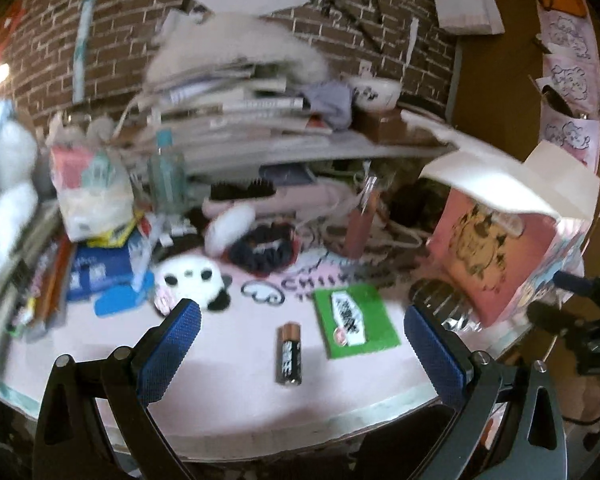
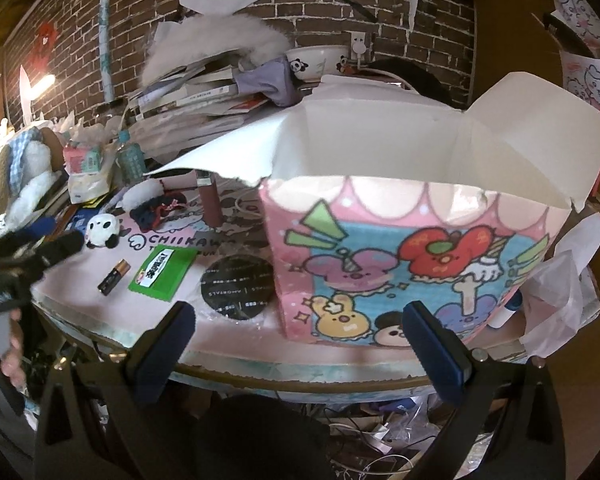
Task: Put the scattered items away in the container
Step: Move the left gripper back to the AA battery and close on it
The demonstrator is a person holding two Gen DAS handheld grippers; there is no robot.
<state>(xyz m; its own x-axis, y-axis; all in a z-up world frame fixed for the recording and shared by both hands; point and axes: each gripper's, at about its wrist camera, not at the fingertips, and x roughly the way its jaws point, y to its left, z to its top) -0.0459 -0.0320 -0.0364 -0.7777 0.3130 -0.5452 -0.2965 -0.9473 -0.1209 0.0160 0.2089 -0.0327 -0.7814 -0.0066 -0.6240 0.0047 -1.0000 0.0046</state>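
Approach step, nothing picked yet: left tool (image 1: 298, 350) spread wide and empty, low centre of frame, lined up on the black and copper cylindrical battery (image 1: 288, 354) lying on the pink surface (image 1: 228, 392). Next: lower, close across it. Right tool (image 2: 296, 344) also wide, empty, facing the pink cartoon-printed cardboard box (image 2: 412, 264), flaps up. Green flat packet (image 1: 356, 320) beside battery; box interior hidden, left view blurred

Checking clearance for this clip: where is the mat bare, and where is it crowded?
Bare: the near strip of pink mat in front of the battery and green packet. Crowded: everything behind the panda plush, and the right side, taken by the open box.
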